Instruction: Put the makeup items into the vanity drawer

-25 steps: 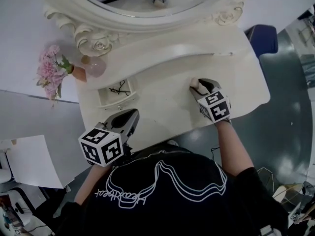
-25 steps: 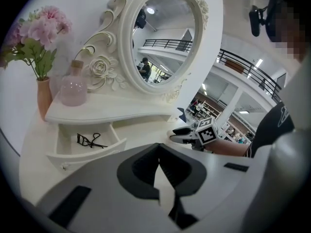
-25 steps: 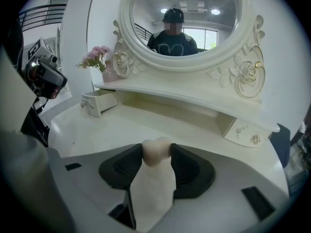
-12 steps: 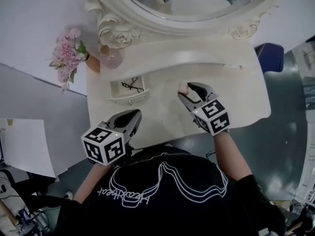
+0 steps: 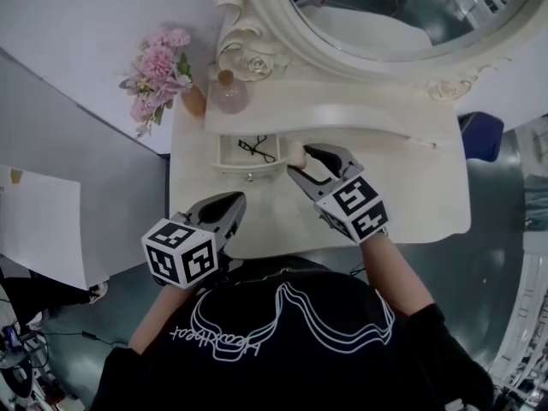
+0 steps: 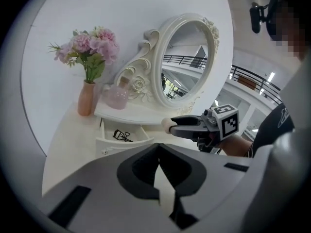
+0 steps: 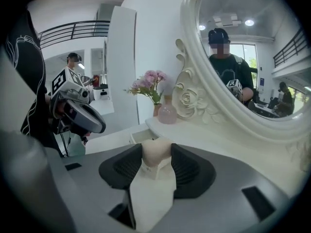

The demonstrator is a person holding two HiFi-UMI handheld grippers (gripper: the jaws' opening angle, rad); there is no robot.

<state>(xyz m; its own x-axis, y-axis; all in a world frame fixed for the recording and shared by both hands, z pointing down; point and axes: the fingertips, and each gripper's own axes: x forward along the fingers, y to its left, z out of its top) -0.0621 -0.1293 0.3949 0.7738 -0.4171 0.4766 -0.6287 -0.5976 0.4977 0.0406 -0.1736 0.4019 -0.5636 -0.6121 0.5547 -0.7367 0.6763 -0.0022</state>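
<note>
My right gripper (image 5: 301, 163) is shut on a beige makeup sponge (image 5: 296, 153), which it holds just above the right end of the open vanity drawer (image 5: 242, 170). The right gripper view shows the sponge (image 7: 155, 154) squeezed between both pads. A black eyelash curler (image 5: 257, 148) lies inside the drawer. My left gripper (image 5: 231, 199) hangs shut and empty at the vanity's front edge, below and left of the drawer. From the left gripper view the drawer (image 6: 121, 142) stands open ahead, with the sponge (image 6: 166, 125) to its right.
A vase of pink flowers (image 5: 163, 71) and a pink glass bottle (image 5: 229, 92) stand at the back left of the vanity top (image 5: 411, 195). The oval ornate mirror (image 5: 385, 24) rises behind. A blue seat (image 5: 481, 135) sits at the right.
My right gripper has carried the sponge leftwards from the middle of the vanity top to the drawer's right end. The head view has swung. The left gripper stays put.
</note>
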